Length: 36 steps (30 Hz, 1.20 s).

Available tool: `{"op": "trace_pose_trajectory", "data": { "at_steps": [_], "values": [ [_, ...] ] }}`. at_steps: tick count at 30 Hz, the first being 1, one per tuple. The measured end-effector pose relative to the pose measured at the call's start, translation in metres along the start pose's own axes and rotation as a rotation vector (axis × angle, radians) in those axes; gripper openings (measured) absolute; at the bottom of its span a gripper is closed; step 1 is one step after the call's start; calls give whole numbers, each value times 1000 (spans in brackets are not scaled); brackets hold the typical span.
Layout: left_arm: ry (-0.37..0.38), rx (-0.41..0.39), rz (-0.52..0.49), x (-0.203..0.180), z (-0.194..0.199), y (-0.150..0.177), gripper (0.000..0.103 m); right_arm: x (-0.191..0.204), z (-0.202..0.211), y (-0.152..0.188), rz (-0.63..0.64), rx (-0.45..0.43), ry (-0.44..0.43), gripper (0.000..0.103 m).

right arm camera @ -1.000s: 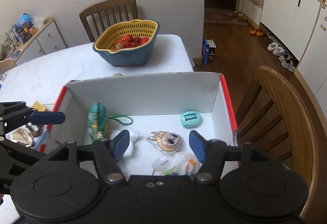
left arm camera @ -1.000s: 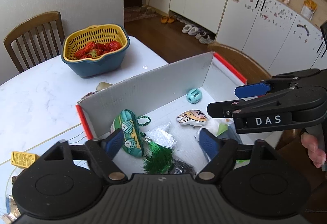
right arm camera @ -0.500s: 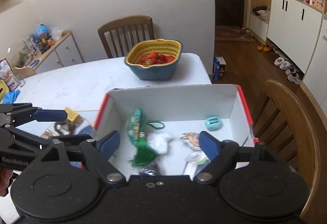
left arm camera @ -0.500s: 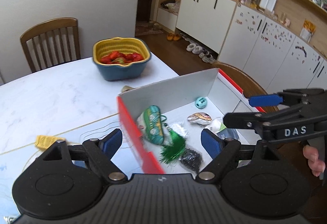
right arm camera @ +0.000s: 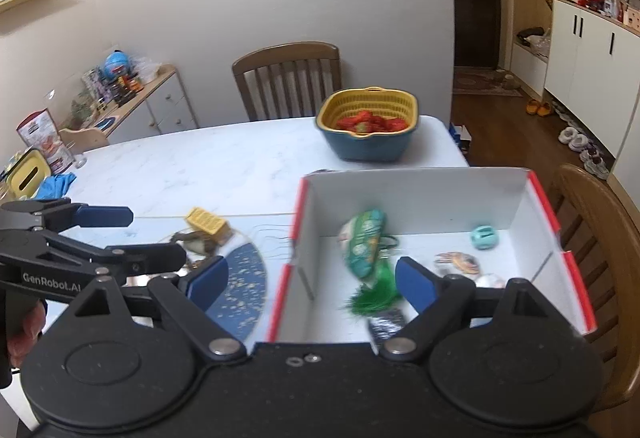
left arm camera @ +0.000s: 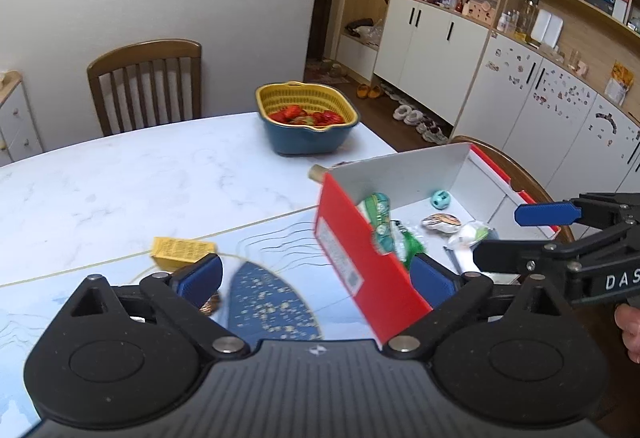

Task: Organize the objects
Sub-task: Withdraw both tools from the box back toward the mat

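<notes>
On desk (right arm camera: 168,174), left of red-and-white cardboard box (right arm camera: 420,198), yellow packet (right arm camera: 206,221) lying beside dark trinkets. Left claw (left arm camera: 316,280) and right claw (right arm camera: 310,280) both gaping wide, jaws having just been opening, gripping nothing. Packet looking light, flat, slightly stiff; pinching across short sides seems best. Pouch (right arm camera: 362,242), green tassel (right arm camera: 374,296) sitting inside box.

A white marble-patterned table (right arm camera: 192,166) carries a red-edged white cardboard box (right arm camera: 420,198) ahead of the right gripper, a blue bowl with yellow strainer basket (right arm camera: 370,140) beyond it, and a yellow packet (left arm camera: 182,250) just ahead of the left gripper.
</notes>
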<state>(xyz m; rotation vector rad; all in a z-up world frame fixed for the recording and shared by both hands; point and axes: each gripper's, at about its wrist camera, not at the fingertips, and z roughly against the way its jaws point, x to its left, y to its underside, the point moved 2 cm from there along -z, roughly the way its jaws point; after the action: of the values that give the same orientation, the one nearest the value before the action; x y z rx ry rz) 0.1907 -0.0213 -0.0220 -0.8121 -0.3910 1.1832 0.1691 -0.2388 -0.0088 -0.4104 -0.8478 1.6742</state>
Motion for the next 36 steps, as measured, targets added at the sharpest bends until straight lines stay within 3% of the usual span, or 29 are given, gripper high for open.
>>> {"op": "trace_pose_trajectory", "data": {
  "at_steps": [10,26,30,36],
  "values": [
    [-39,-30,50,53,21,21,103,55,-11,11,9,-15,-57,101],
    [-173,3,179,171,39,74,103,114,-61,33,84,40,-53,101],
    [-212,29,179,187,34,88,103,123,-77,36,101,78,-58,101],
    [-212,77,162,197,20,112,103,146,-89,40,187,93,-105,100]
  ]
}}
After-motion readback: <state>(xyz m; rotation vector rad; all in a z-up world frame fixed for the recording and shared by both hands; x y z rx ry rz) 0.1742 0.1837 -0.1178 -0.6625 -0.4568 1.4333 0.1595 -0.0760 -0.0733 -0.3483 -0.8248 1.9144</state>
